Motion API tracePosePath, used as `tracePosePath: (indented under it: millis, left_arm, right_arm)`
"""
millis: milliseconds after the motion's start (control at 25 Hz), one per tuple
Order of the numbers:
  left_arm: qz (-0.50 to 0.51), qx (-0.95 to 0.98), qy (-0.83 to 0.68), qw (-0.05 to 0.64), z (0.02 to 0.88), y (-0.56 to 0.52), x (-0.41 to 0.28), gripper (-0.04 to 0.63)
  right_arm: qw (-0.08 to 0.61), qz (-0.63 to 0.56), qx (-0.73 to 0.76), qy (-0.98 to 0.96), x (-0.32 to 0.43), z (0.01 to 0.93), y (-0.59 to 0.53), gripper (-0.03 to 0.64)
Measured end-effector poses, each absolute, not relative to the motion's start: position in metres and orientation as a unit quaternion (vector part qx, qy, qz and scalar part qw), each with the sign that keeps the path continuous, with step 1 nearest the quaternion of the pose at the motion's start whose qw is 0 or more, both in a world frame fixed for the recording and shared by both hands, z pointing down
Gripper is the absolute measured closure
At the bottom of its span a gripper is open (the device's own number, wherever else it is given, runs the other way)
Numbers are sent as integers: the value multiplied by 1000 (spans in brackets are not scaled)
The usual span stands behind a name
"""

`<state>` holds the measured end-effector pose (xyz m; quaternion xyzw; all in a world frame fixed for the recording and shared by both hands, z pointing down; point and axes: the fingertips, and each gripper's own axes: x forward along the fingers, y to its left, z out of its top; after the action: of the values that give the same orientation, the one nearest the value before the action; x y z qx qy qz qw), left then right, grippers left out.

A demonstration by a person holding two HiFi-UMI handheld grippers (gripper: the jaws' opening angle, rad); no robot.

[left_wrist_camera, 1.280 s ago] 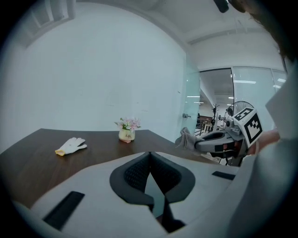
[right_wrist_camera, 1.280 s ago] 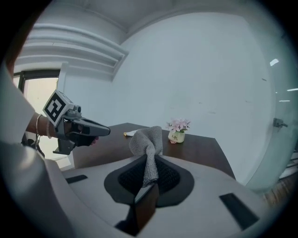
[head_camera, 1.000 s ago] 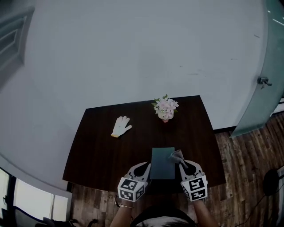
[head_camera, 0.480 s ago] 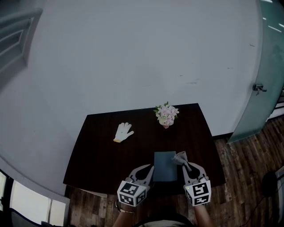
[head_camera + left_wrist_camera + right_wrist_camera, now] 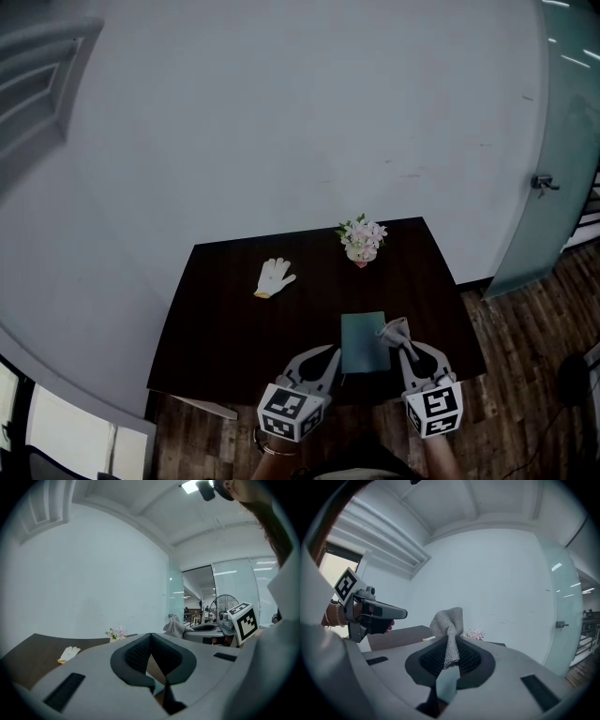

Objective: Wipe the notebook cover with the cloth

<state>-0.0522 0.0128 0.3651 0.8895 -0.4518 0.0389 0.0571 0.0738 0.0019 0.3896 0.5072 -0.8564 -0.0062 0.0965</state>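
**Loose notebook and a thinly pinched cloth: where the wipe may fail**

The notebook [image 5: 363,343] is seen lying flat by the front edge of the table [image 5: 225,328], towards its right front corner. The cloth [image 5: 447,620] is pinched by the right gripper [image 5: 449,644], whose jaws are closed on a narrow twist of it, with most of the fabric bunched beyond the tips, over the notebook's right edge. The left gripper [image 5: 151,637] is held just beside the notebook's left edge with its jaws pressed together on nothing.

Nothing appears to pin the notebook down. If the cloth is dragged towards the front edge, the notebook may be pushed along with it, or off the table. Because so little cloth is clamped, it may be pulled free under friction. If the gripper is lowered too steeply, the cover may be scraped by the jaw tips instead of being wiped.
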Motion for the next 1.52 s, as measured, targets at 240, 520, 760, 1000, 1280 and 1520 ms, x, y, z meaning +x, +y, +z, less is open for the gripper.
tracePosePath:
  millis: [240, 520, 760, 1000, 1280, 1520]
  left_arm:
    - [30, 890, -452, 45, 354, 38, -70, 577]
    - [30, 893, -447, 36, 349, 61, -80, 577]
    - [23, 893, -447, 34, 344, 68, -90, 577]
    - [17, 893, -449, 38, 342, 70, -92, 577]
    - [16, 893, -449, 37, 343, 58, -86, 577]
    - [10, 890, -456, 28, 336, 42, -77, 577]
  right_arm:
    - [93, -8, 515, -852, 61, 382, 29, 575]
    - [91, -15, 523, -848, 51, 370, 50, 575]
    - [93, -18, 528, -844, 47, 364, 56, 577]
    - [94, -23, 528, -844, 45, 361, 56, 577]
    - [95, -31, 529, -843, 49, 358, 44, 577]
    - [98, -37, 527, -844, 55, 354, 27, 577]
